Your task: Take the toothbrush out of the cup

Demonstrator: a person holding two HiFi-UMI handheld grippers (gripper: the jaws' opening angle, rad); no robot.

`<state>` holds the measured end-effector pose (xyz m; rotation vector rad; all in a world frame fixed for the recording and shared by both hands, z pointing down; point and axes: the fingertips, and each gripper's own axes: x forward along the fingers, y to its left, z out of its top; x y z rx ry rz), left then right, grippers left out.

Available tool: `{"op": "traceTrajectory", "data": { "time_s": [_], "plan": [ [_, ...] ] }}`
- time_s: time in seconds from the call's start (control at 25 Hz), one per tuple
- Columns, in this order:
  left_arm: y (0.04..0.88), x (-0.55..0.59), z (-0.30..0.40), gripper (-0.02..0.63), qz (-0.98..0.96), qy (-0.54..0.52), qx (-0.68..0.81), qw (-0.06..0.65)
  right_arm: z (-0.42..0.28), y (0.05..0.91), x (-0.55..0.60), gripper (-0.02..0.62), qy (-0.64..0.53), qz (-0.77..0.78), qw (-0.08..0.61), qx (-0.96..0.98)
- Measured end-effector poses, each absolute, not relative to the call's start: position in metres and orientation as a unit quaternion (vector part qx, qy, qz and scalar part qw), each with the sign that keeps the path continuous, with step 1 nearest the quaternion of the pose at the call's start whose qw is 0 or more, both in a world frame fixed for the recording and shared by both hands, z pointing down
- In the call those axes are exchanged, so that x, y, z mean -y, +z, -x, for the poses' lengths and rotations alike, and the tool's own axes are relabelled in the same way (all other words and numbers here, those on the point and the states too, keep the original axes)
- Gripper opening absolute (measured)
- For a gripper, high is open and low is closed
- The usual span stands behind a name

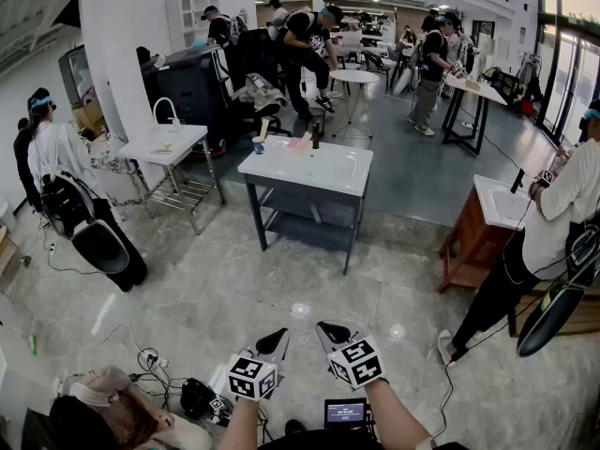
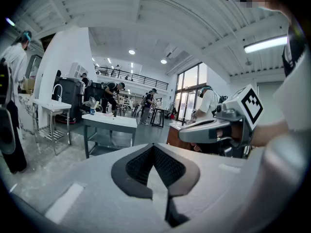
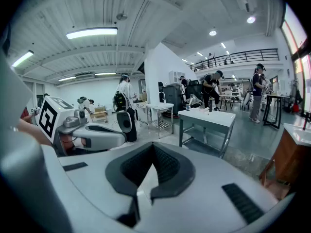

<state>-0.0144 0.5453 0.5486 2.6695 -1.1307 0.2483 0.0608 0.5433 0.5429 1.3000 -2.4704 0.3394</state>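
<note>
**Both claws closed and empty, the cup well away across the floor**

At the left stands a white washstand (image 1: 164,146) with a curved tap. The middle one, a white basin top on grey legs (image 1: 309,169), carries the task's things. The cup (image 1: 258,144) stands on its back left corner. The toothbrush (image 1: 264,128) stands in the cup and leans to the right, well clear of the rim. Further right on the same top is a pink item (image 1: 300,142), too small to identify, and a dark bottle (image 1: 316,140). At the far right is a third basin on a wooden cabinet (image 1: 487,216).

Low in the head view, the left gripper (image 1: 276,337) has its jaws pressed together with nothing between them. Just beside it, the right gripper (image 1: 330,331) is the same: jaws closed, empty. Both point toward the middle basin but are well apart from it.

The toothbrush will likely be light, thin and stiff, with a smooth plastic handle that could slip or twist in a loose pinch. The exposed part above the rim looks like the best place to grip, pulling it up along its lean. The cup also looks light and may tip or lift with the brush, so steadying it with the other claw seems wise.

Count: one cup, one toothbrush, one bottle, three washstands, two grippers.
</note>
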Motion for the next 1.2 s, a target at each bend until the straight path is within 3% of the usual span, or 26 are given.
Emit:
{"op": "traceTrajectory", "data": {
  "time_s": [1.2],
  "plan": [
    [0.561, -0.561, 0.017, 0.006, -0.905, 0.127, 0.395, 0.098, -0.058, 0.542, -0.559, 0.009, 0.129, -0.456, 0.164, 0.865]
  ]
}}
